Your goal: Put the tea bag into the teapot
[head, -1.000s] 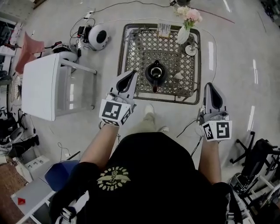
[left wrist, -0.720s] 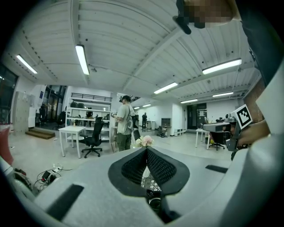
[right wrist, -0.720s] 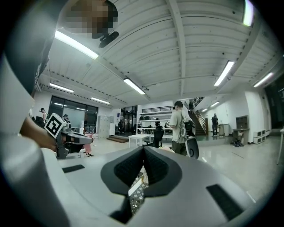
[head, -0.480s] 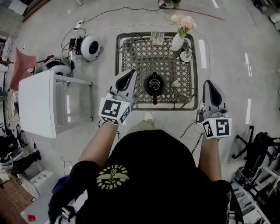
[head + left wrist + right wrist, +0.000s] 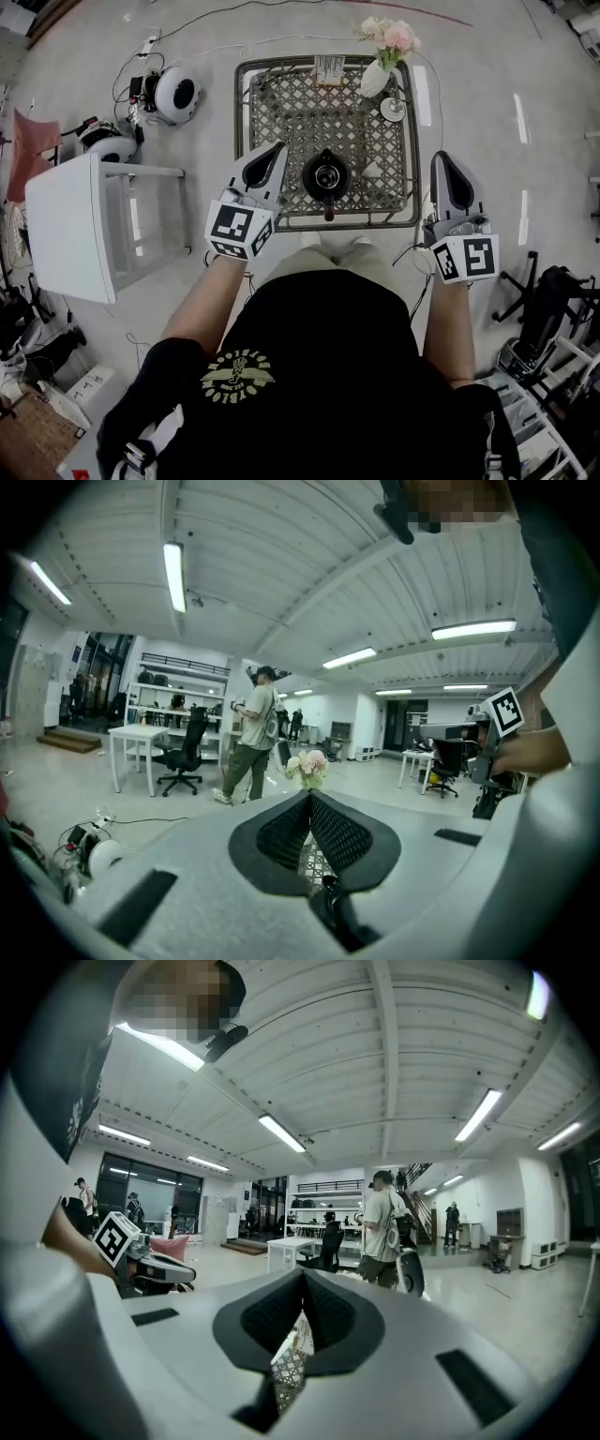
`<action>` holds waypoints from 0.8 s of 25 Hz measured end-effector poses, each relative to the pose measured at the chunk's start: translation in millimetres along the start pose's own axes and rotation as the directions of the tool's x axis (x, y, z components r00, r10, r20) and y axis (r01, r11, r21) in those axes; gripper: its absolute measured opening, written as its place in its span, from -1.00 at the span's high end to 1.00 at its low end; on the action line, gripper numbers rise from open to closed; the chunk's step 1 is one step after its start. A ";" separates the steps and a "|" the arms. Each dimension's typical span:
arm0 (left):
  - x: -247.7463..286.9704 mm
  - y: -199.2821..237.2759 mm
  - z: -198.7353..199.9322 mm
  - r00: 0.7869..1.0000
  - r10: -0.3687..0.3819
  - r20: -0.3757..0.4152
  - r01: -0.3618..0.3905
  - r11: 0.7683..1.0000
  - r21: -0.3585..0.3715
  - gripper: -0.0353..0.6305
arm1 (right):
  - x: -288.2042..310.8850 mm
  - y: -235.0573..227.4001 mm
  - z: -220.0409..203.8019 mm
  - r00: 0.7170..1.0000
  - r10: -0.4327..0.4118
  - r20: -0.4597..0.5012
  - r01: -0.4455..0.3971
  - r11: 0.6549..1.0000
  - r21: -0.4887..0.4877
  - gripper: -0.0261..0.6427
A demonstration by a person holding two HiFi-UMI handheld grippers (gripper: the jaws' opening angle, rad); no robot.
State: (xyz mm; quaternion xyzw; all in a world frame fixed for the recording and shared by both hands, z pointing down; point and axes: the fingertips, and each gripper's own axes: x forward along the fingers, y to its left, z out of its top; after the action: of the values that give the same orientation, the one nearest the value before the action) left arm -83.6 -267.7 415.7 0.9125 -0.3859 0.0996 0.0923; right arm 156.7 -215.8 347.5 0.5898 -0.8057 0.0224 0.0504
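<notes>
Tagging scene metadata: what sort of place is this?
Likely an open-plan office or lab workspace: white desks with office chairs, strip lights on a ribbed ceiling, and cable reels with loose cords on the bare floor.

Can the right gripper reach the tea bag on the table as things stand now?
Probably yes. The tea bag lies on the lattice table, right of the teapot, and nothing stands between it and the right gripper. Its jaws are shut, so they must open first.
</notes>
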 end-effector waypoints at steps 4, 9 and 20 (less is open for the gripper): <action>10.7 -13.4 -29.1 0.998 -0.018 -0.056 0.016 0.999 -0.033 0.90 | 8.4 -4.6 -24.1 0.997 0.041 -0.071 -0.043 0.999 -0.016 0.90; 21.9 -25.6 -70.5 0.990 -0.007 -0.139 -0.008 0.995 -0.102 0.90 | 25.3 -8.5 -97.4 0.968 0.127 -0.216 -0.118 0.992 0.053 0.89; 50.8 -49.6 -137.8 0.965 0.088 -0.248 -0.129 0.980 -0.155 0.90 | 56.1 -14.6 -223.5 0.863 0.324 -0.388 -0.296 0.946 0.132 0.89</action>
State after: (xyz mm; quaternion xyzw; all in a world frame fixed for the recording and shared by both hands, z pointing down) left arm -28.3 -234.7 556.7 0.8601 -0.4284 0.1808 0.2098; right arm 166.1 -252.0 575.3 0.4365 -0.8606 0.1793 0.1916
